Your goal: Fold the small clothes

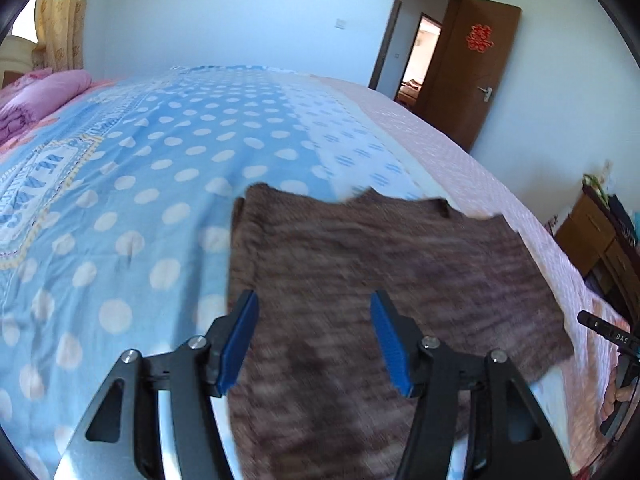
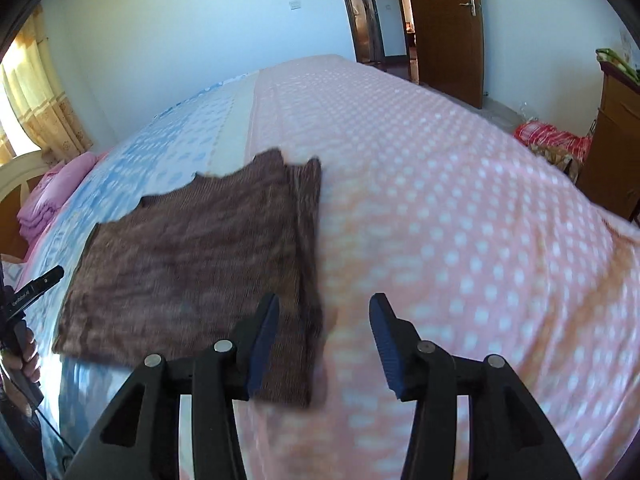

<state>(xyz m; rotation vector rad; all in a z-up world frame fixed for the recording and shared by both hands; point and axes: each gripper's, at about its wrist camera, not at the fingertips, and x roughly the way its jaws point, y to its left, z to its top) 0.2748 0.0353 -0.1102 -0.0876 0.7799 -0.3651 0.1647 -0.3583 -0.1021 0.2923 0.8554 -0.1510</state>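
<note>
Bedroom setup, with a big bed point(image 1: 160, 168) taking up nearly the whole view, covered in a blue sheet with white dots on one side and a pink dotted blanket point(image 2: 460, 200) on the other. Closest in, the left gripper point(image 1: 314, 340) hangs over the near end of a brown knitted sweater point(image 1: 360, 280), its blue fingers point(image 1: 240, 344) spread apart with nothing pinched between them. The right gripper point(image 2: 324, 344) is the same deal, fingers point(image 2: 262, 344) parted and empty, sitting right over the sweater's right edge where it meets the pink blanket. The sweater lies flat across the seam between blue and pink, sides folded in, neckline pointing away. Everything's a bit motion-blurred. Further back on the left there's a folded pink quilt point(image 1: 44, 96) by the yellow curtains point(image 1: 60, 20). Far end of the room has a brown wooden door point(image 1: 472, 68) standing open, and a wooden cabinet point(image 2: 616, 128) over on the right.
</note>
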